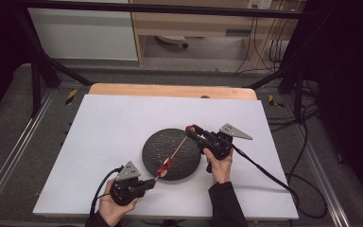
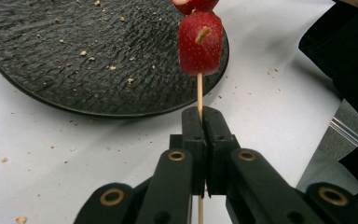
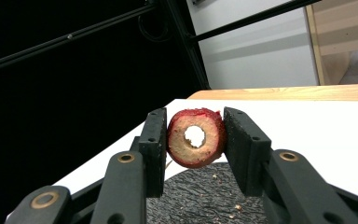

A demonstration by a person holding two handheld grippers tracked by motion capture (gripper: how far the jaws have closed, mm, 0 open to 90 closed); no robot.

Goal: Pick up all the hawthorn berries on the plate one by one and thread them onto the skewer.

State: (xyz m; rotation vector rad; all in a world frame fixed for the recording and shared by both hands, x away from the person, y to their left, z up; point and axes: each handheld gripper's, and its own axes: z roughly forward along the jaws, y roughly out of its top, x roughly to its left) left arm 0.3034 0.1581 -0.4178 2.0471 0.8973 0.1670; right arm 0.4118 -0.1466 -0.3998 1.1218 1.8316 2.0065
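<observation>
A thin wooden skewer (image 1: 177, 150) slants over a dark round plate (image 1: 189, 163) in the high view. My left gripper (image 1: 152, 182) at the plate's near edge is shut on the skewer's (image 2: 199, 95) lower end. Red fruit pieces (image 1: 164, 166) are threaded on it just beyond the jaws; the nearest red fruit piece (image 2: 200, 43) has a pale stub on it. My right gripper (image 1: 190, 129) at the plate's far right is shut on a red ring-shaped fruit slice (image 3: 196, 137) with a hollow centre, by the skewer's far tip. Whether the tip is in the hole I cannot tell.
The plate (image 2: 74, 70) carries several pale crumbs and rests on a white mat (image 1: 108, 137) over a wooden table (image 1: 170, 90). Crumbs also dot the mat near the plate. A black frame (image 1: 38, 71) stands around the table, and a cable (image 1: 264, 170) trails right.
</observation>
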